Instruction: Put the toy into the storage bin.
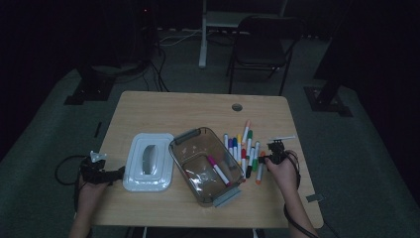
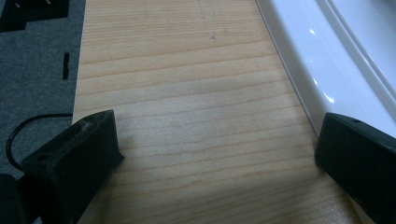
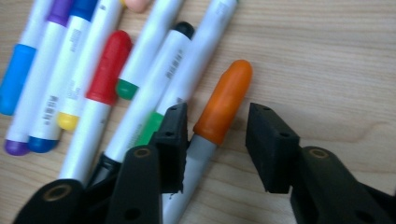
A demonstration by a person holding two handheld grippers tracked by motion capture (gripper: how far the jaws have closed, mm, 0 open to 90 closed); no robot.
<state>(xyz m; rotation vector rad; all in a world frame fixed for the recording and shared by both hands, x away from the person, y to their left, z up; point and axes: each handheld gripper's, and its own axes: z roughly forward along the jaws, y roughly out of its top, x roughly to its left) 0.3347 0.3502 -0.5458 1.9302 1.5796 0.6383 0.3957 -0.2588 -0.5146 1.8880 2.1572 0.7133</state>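
Note:
Several coloured markers (image 1: 243,146) lie side by side on the wooden table (image 1: 173,106), right of a clear plastic bin (image 1: 184,137). A pink marker (image 1: 218,169) lies inside the bin. My right gripper (image 3: 218,117) is low over the table, open, with an orange-capped marker (image 3: 225,98) between its jaws. The left jaw is close against the marker and a gap shows at the right jaw. In the high view this gripper (image 1: 270,158) is at the markers' right edge. My left gripper (image 2: 217,126) rests open over bare wood beside the white lid (image 2: 327,56).
The white lid (image 1: 148,161) lies flat to the left of the bin. A red-capped marker (image 3: 109,63) and a green-ended one (image 3: 127,88) lie just left of the orange one. A cable hole (image 1: 236,106) is at the table's far side, and a chair (image 1: 262,34) stands beyond.

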